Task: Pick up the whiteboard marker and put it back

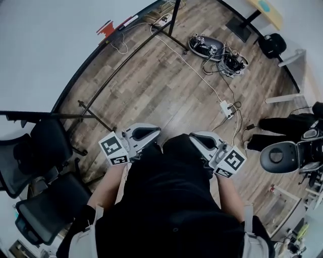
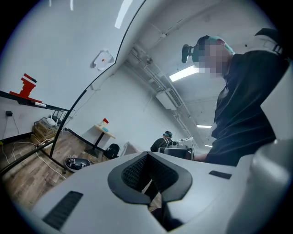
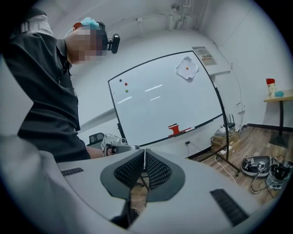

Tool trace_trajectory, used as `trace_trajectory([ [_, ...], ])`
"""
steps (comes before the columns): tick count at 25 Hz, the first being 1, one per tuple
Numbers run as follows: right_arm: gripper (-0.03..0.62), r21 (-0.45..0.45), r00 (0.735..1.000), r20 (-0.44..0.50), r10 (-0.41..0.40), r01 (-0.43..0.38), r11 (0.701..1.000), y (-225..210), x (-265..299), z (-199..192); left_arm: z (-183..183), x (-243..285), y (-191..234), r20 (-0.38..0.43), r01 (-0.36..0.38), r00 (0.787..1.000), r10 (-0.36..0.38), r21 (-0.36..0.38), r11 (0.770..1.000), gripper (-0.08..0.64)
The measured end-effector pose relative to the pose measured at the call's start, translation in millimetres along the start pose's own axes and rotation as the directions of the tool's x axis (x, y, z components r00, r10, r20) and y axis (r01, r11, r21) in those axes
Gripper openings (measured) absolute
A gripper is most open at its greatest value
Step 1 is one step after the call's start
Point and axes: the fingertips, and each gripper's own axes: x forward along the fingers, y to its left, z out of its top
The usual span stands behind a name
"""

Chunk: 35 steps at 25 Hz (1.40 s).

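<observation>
Left gripper point(image 2: 147, 155) and right gripper point(image 3: 144, 151) both closed on nothing, held low at the person's waist. Marker point(image 3: 188, 130) lies on the whiteboard point(image 3: 165, 96) ledge beside a red block point(image 3: 173, 130), well apart from both grippers. Either the pickup isn't started or the marker's already back; can't tell which.

A white power strip point(image 1: 225, 107) lies on the wood-plank floor point(image 1: 166, 95), with a white cable point(image 1: 186, 63) trailing away from it up and to the left. Just beyond the strip sits a tangle of wires point(image 1: 229, 63) beside a dark, dish-shaped device point(image 1: 206, 45). Farther beyond are a black backpack point(image 1: 271, 44) and a yellow-topped side table point(image 1: 267, 12). Well left of the strip stand a black office chair point(image 1: 48, 143) and a second chair point(image 1: 50, 209). To the strip's right is a round black seat point(image 1: 276, 156).
</observation>
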Motion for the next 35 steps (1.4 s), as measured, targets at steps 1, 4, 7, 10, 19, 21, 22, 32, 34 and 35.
trace_trajectory([
  [1,0.020,0.005,1.000,-0.002,0.001,-0.001,1.000,-9.3,2.6,1.4,3.3,0.8,8.5,0.007,-0.010,1.000,0.010,-0.005,1.000,0.011],
  [4,0.020,-0.016,0.999,-0.020,0.033,-0.034,0.999,-35.7,17.8,4.5,6.8,7.3,30.2,0.008,-0.035,0.999,0.035,-0.017,0.999,0.012],
  [7,0.020,-0.038,0.996,-0.017,0.083,-0.084,0.996,-65.8,37.7,15.2,10.4,17.9,52.4,0.005,-0.062,0.998,0.063,-0.012,0.998,0.012],
  [10,0.020,-0.056,0.991,-0.007,0.136,-0.136,0.989,-103.6,50.3,33.9,21.0,38.6,81.7,0.017,-0.117,0.993,0.117,-0.023,0.993,0.012],
  [19,0.020,-0.183,0.866,-0.044,0.498,-0.497,0.848,-173.7,65.8,83.5,67.2,116.6,155.5,0.037,-0.332,0.942,0.332,-0.004,0.943,0.012],
  [21,0.020,-0.204,0.802,-0.134,0.582,-0.597,0.776,-181.8,65.1,76.7,78.2,127.5,164.1,0.053,-0.378,0.925,0.377,0.009,0.926,0.011],
  [22,0.020,-0.205,0.770,-0.180,0.612,-0.638,0.742,-186.9,66.0,73.8,83.9,131.7,168.1,0.065,-0.398,0.916,0.397,0.012,0.917,0.012],
  [32,0.020,-0.158,0.689,-0.092,0.719,-0.723,0.672,-248.0,111.6,117.2,101.8,147.3,216.1,0.058,-0.520,0.851,0.521,-0.037,0.853,0.011],
  [34,0.020,-0.157,0.697,-0.106,0.709,-0.716,0.681,-258.4,121.2,116.5,106.6,149.9,226.2,0.074,-0.511,0.856,0.512,-0.032,0.859,0.011],
  [35,0.020,-0.161,0.703,-0.124,0.700,-0.710,0.685,-264.5,126.6,115.5,110.2,150.2,232.4,0.087,-0.507,0.857,0.507,-0.029,0.861,0.012],
])
